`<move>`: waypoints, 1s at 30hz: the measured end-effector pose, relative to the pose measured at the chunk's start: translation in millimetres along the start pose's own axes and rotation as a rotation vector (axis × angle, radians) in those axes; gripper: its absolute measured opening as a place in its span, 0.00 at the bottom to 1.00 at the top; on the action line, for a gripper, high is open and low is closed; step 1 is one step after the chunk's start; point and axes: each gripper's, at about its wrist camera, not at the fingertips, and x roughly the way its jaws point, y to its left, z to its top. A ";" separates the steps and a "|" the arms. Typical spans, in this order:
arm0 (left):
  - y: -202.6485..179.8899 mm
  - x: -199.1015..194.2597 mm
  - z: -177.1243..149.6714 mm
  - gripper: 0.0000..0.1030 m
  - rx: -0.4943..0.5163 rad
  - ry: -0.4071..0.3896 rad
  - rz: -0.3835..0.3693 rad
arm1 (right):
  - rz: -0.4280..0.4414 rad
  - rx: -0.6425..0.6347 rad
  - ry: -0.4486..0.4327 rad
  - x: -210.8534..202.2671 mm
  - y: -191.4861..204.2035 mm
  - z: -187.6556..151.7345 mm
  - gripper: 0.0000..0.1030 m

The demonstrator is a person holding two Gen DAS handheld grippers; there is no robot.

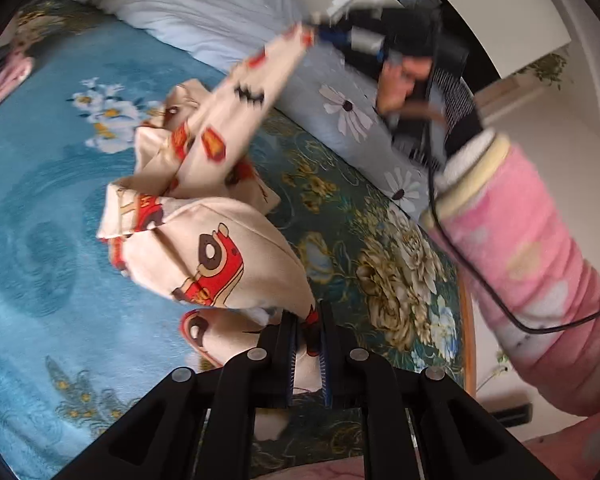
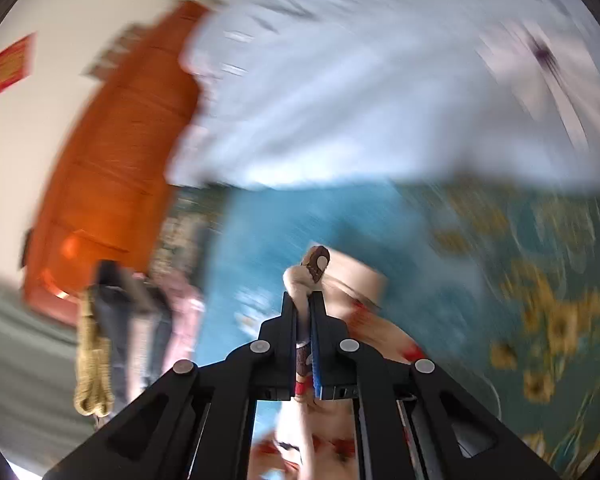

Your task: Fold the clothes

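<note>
Left-wrist view: the cream garment (image 1: pixel 204 220) with red car prints is being held bunched above the blue bedspread (image 1: pixel 40 208), one end being pinched between the closed fingers of the left gripper (image 1: pixel 308 332), the other being clamped far ahead and to the right by the right gripper (image 1: pixel 340 36). The cloth's long axis is thus being stretched away from the left claw toward the right one, sagging crumpled between them. Seen from the right wrist, fabric is being gripped tight in the right gripper (image 2: pixel 305 320), the rest trailing back beneath it.
</note>
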 end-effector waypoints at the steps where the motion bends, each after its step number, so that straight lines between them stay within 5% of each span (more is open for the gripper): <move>1: -2.1 1.7 -0.4 0.21 0.002 0.009 -0.001 | 0.028 -0.049 -0.017 -8.3 17.8 7.0 0.06; 3: -6.2 5.1 -1.1 0.47 0.007 0.028 -0.003 | 0.067 -0.149 -0.030 -19.7 51.3 15.0 0.06; 4: -8.3 6.8 -1.4 0.50 0.010 0.037 -0.004 | 0.082 -0.193 -0.029 -23.5 65.9 17.0 0.06; 6: -12.4 10.3 -2.2 0.53 0.015 0.056 -0.006 | 0.120 -0.263 -0.002 -21.8 89.2 11.8 0.06; 10: 20.4 -26.4 -0.9 0.54 -0.067 -0.046 0.037 | 0.192 -0.344 0.086 -2.9 112.7 -18.8 0.06; 15: 61.1 -86.2 11.3 0.57 -0.194 -0.269 0.153 | 0.337 -0.421 0.259 23.2 146.3 -80.1 0.06; 19: 73.6 -114.4 9.6 0.64 -0.233 -0.383 0.110 | 0.473 -0.518 0.436 42.4 180.8 -141.1 0.06; 23: 107.0 -111.9 -5.3 0.67 -0.406 -0.414 -0.024 | 0.518 -0.594 0.570 50.9 186.5 -202.1 0.06; 30: 153.0 -100.2 -24.9 0.67 -0.662 -0.432 -0.235 | 0.457 -0.583 0.651 54.1 159.6 -246.0 0.06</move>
